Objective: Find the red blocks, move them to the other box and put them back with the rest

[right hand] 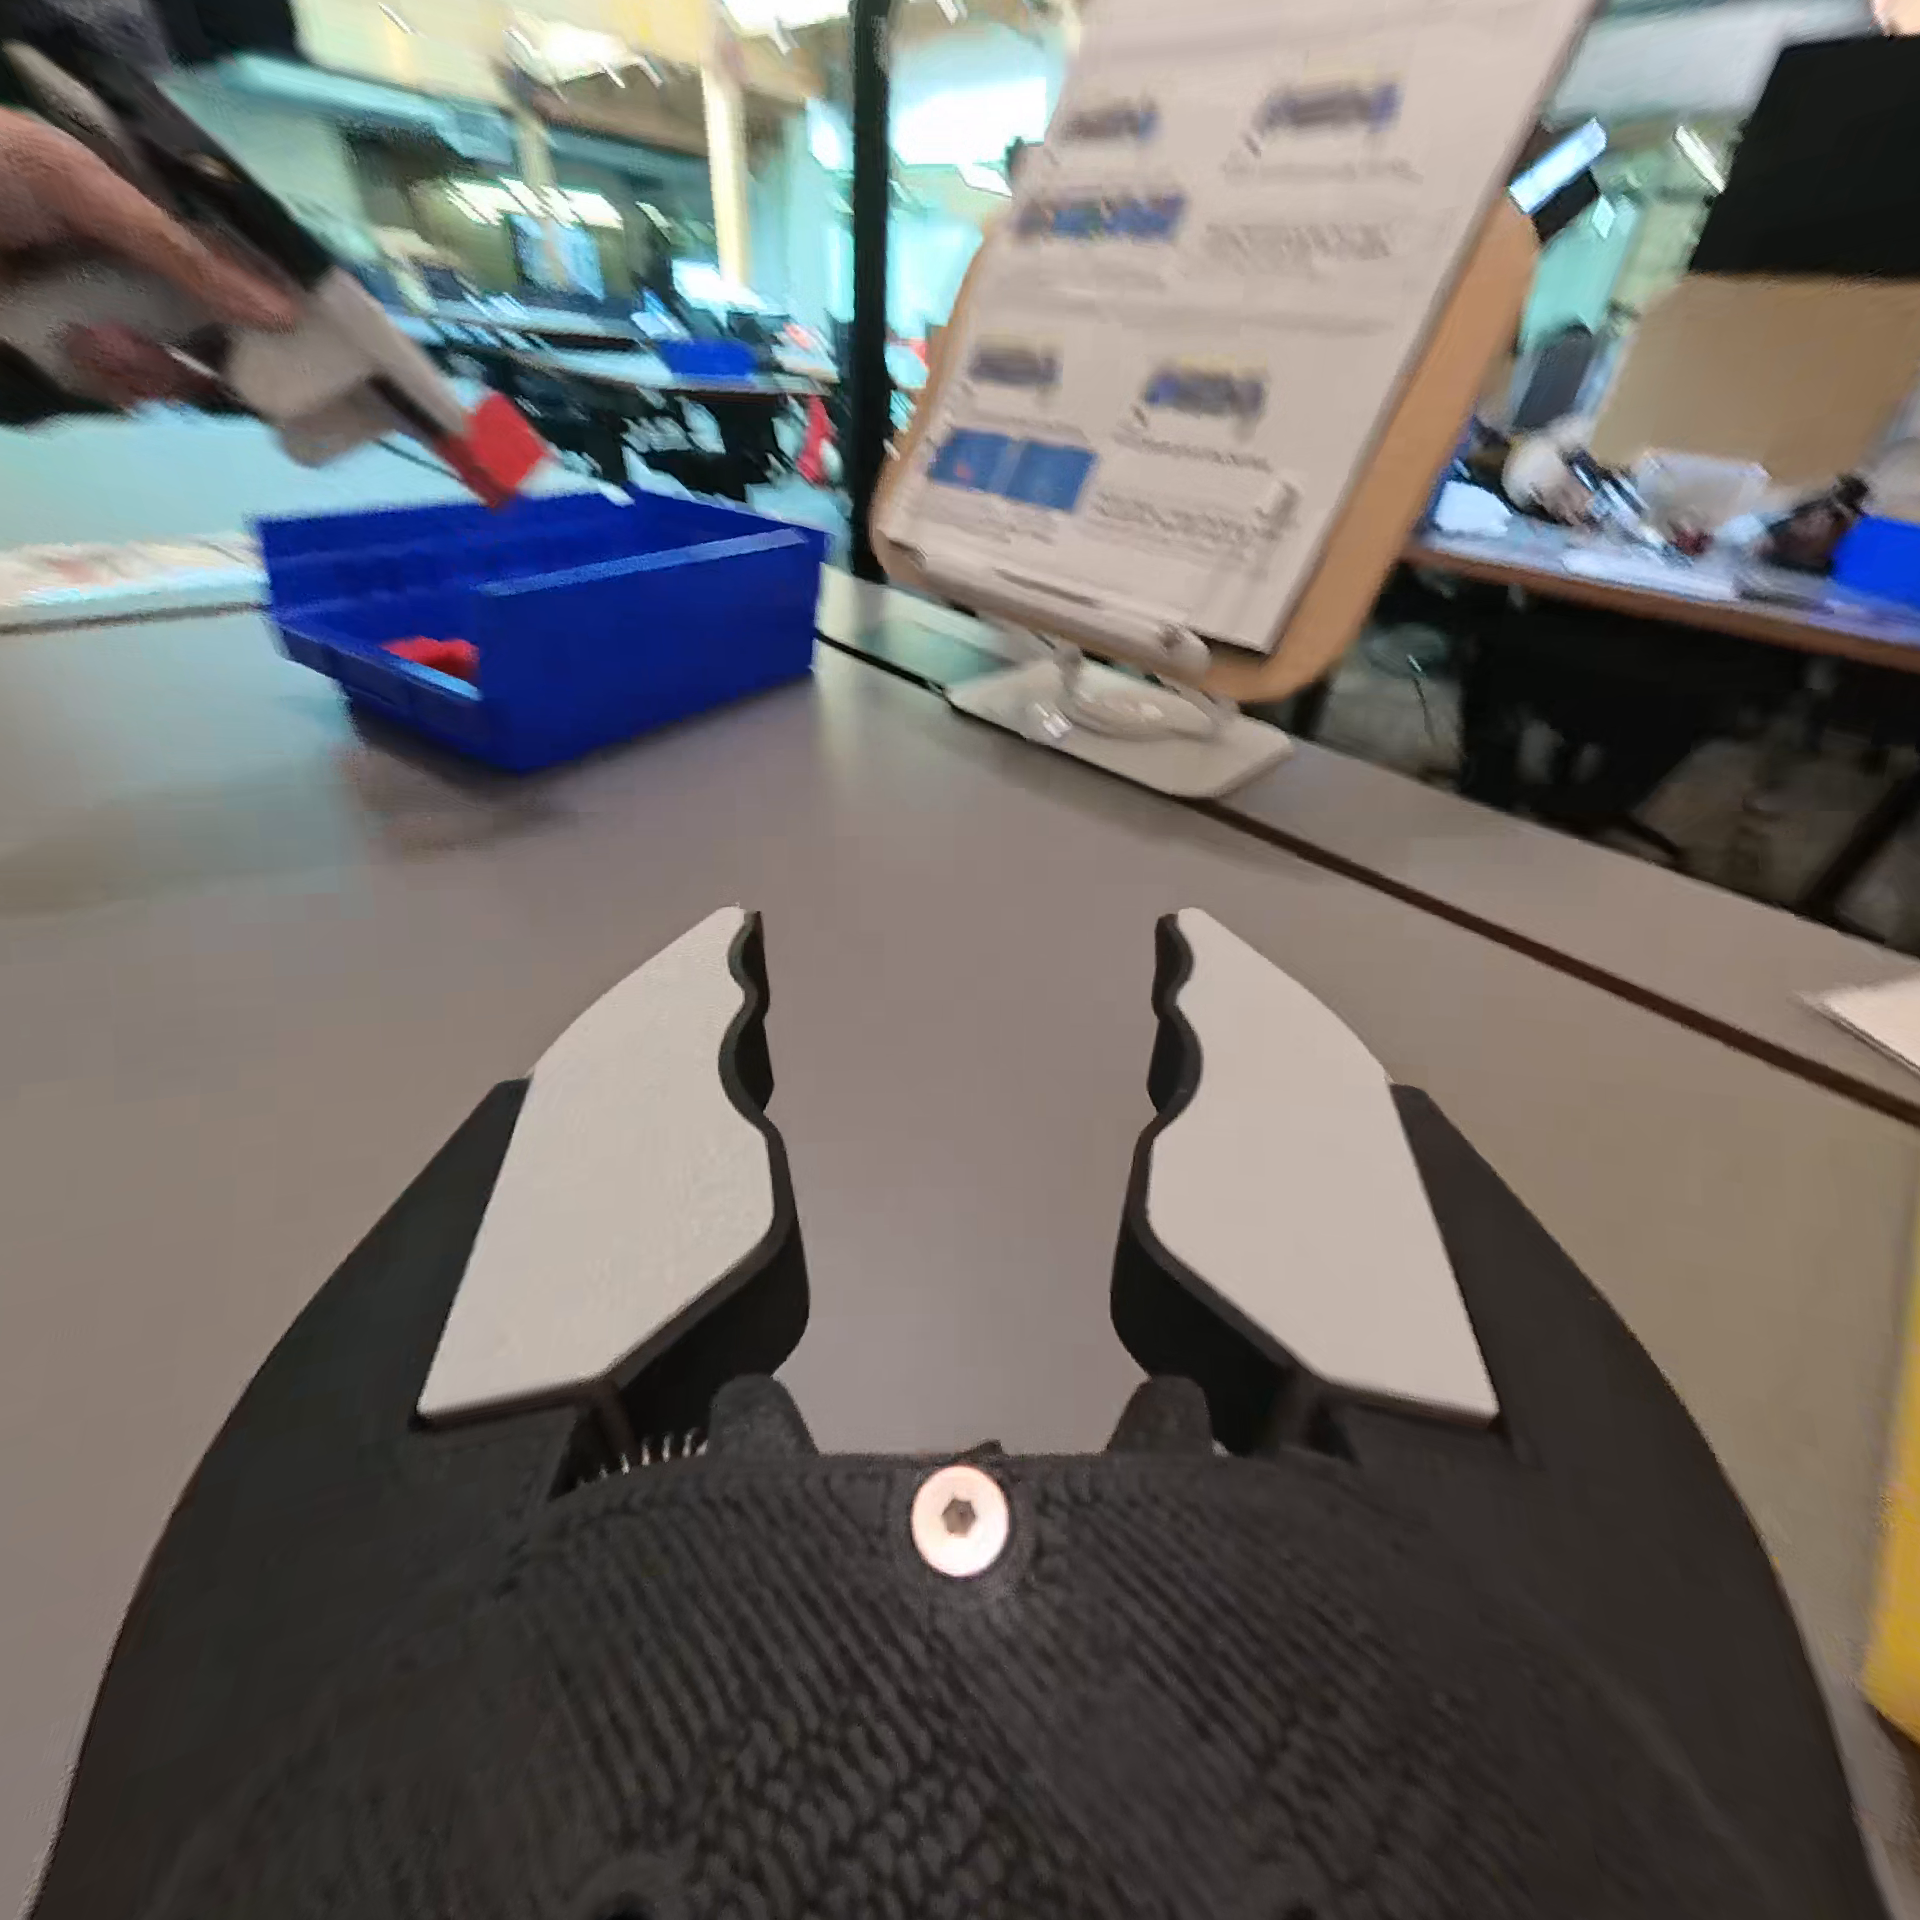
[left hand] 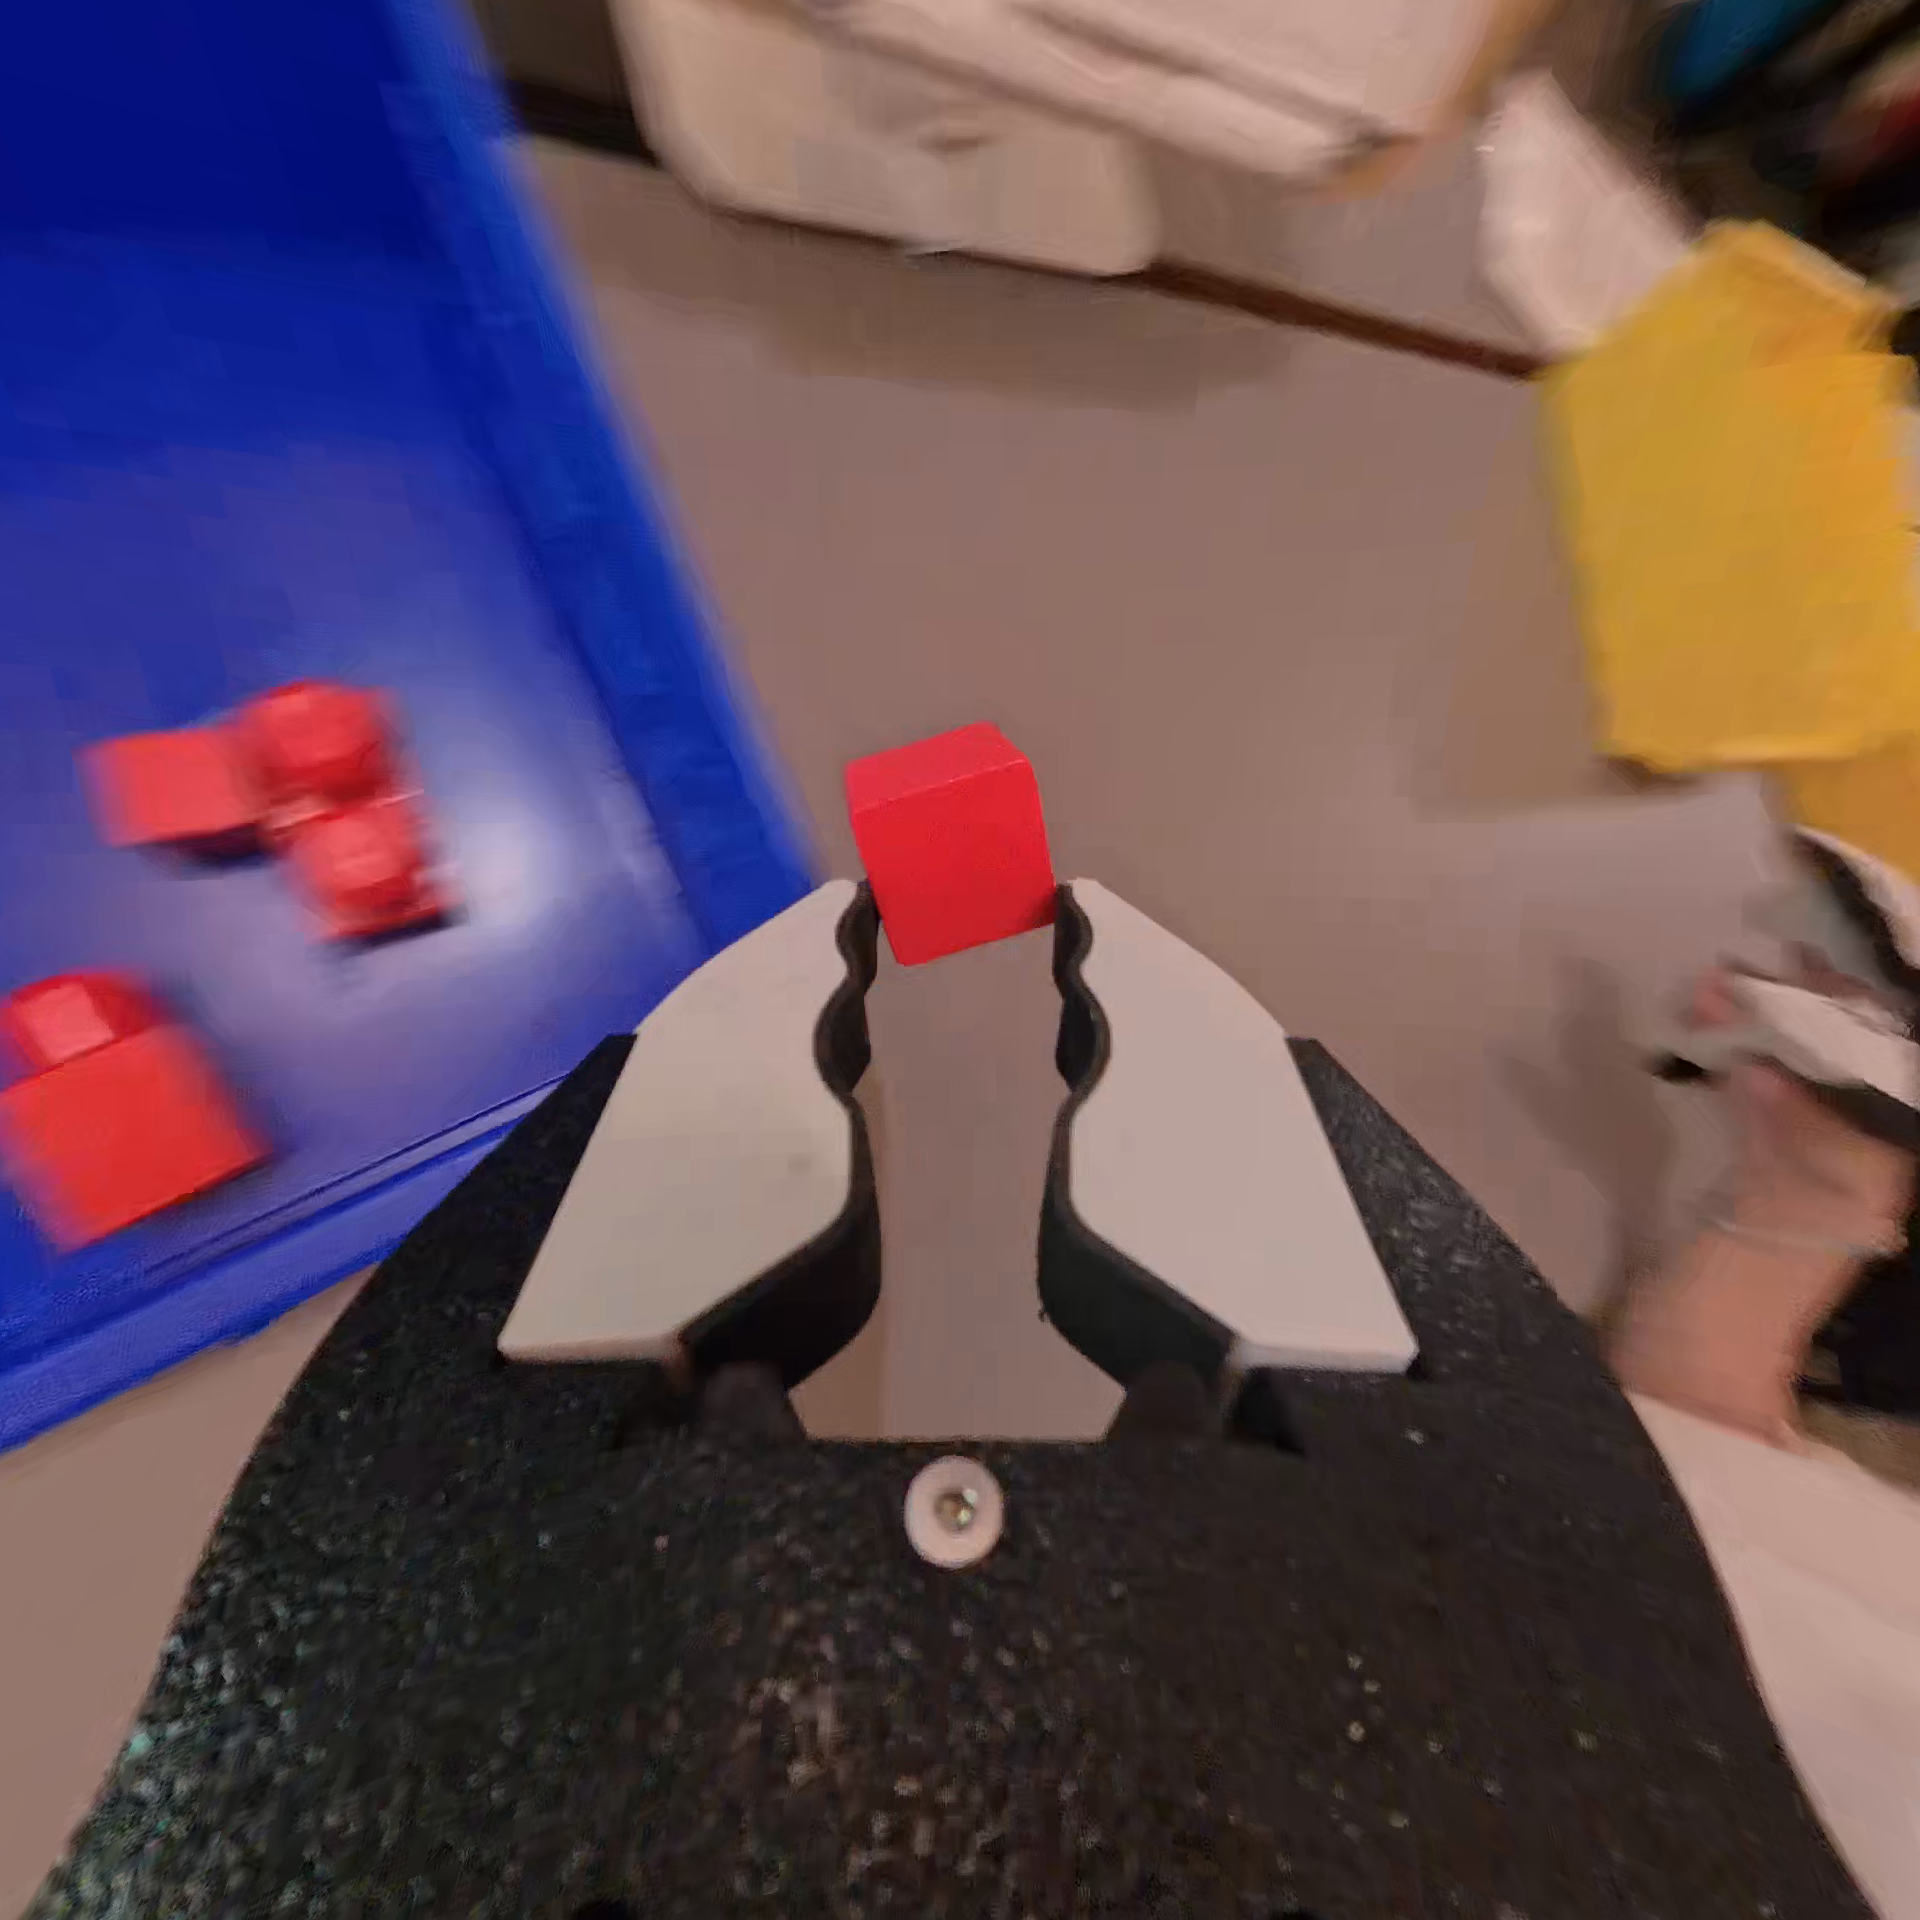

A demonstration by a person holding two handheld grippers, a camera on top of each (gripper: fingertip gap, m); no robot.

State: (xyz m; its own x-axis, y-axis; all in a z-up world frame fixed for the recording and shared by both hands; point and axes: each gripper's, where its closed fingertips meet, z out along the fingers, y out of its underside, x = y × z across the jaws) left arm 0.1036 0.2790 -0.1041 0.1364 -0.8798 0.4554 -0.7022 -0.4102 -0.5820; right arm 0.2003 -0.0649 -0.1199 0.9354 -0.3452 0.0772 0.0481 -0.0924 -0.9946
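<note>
Red and crisp against the blur, a small cube (left hand: 948, 836) sits pinched at the very tips of the left hand-held gripper (left hand: 961, 914), both black wavy pads pressed on its lower sides while most of the cube pokes out ahead of the fingertips. To the left of this gripper lies the blue box (left hand: 312, 416), and inside it rest more red blocks: a cluster of three (left hand: 301, 805) farther in and a larger stepped piece (left hand: 104, 1101) nearer the gripper's body. Off to its right a yellow box (left hand: 1725, 520) shows, smeared by motion, with a person's hand (left hand: 1766, 1226) below it. Under the gripper the grey desk (left hand: 1143, 571) spreads out.

The right hand-held gripper (right hand: 961, 951) stands with its fingers wide apart and only bare desk surface showing between them. Ahead of it and to the left the same blue box (right hand: 623, 634) rests on the desk, and above that box hangs the left gripper with the red cube at its tip. Ahead and to the right a printed sheet on a stand (right hand: 1226, 343) leans back.
</note>
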